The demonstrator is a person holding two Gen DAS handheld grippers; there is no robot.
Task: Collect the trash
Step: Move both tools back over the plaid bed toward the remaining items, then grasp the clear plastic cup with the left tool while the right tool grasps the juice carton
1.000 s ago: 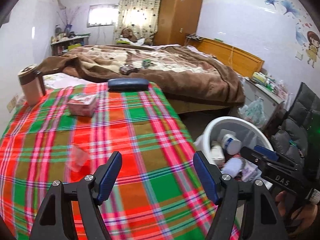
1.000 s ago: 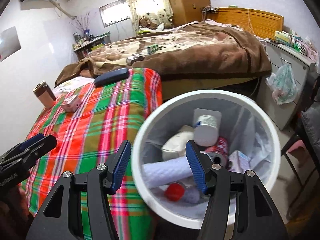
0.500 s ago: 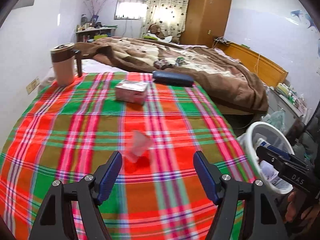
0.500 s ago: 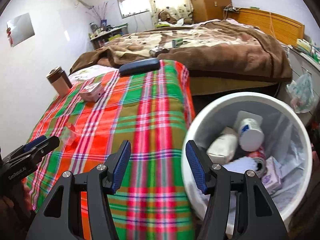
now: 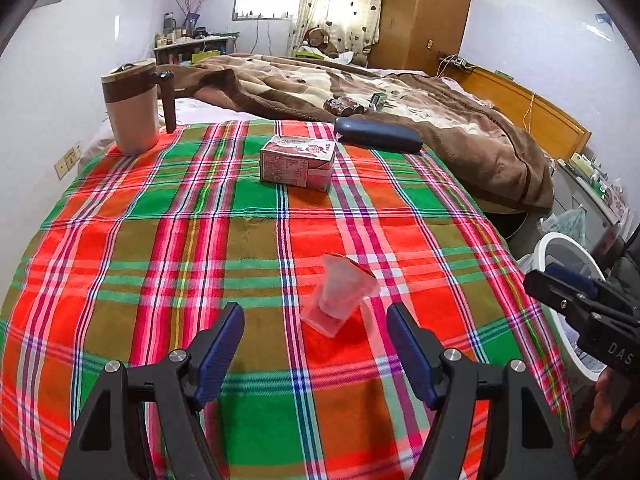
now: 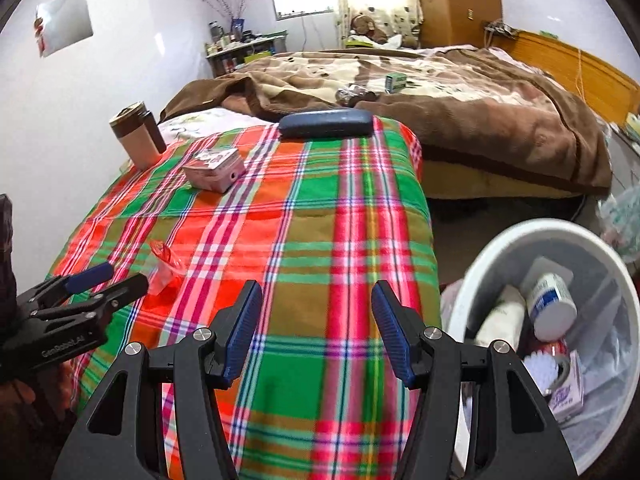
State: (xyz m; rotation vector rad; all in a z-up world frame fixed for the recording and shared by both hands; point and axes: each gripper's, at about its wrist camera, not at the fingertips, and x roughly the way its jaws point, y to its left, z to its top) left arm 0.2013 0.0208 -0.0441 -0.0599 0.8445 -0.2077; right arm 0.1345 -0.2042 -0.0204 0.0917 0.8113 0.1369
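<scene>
Left wrist view: left gripper (image 5: 315, 334) fingers apart, empty; clear crumpled plastic cup (image 5: 340, 294) on plaid cloth just ahead, 12 o'clock. Pink carton (image 5: 297, 159) farther, uncollected. Right gripper (image 6: 316, 330) apart, empty. White round bin (image 6: 520, 236) at 3 o'clock, part-filled.

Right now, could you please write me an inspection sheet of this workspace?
Surface: red and green plaid cloth, flat over the table.
Job's things: clear plastic cup tipped on its side; pink carton lying flat; white round bin beside the table, already holding trash.
Clutter: beige lidded mug; dark blue oblong case at the far edge.
Grippers: left gripper open, just short of the cup; right gripper open, empty.
Cables: yellow cord on the wooden headboard.
Surroundings: bed with brown blanket, wardrobe, curtained window.
</scene>
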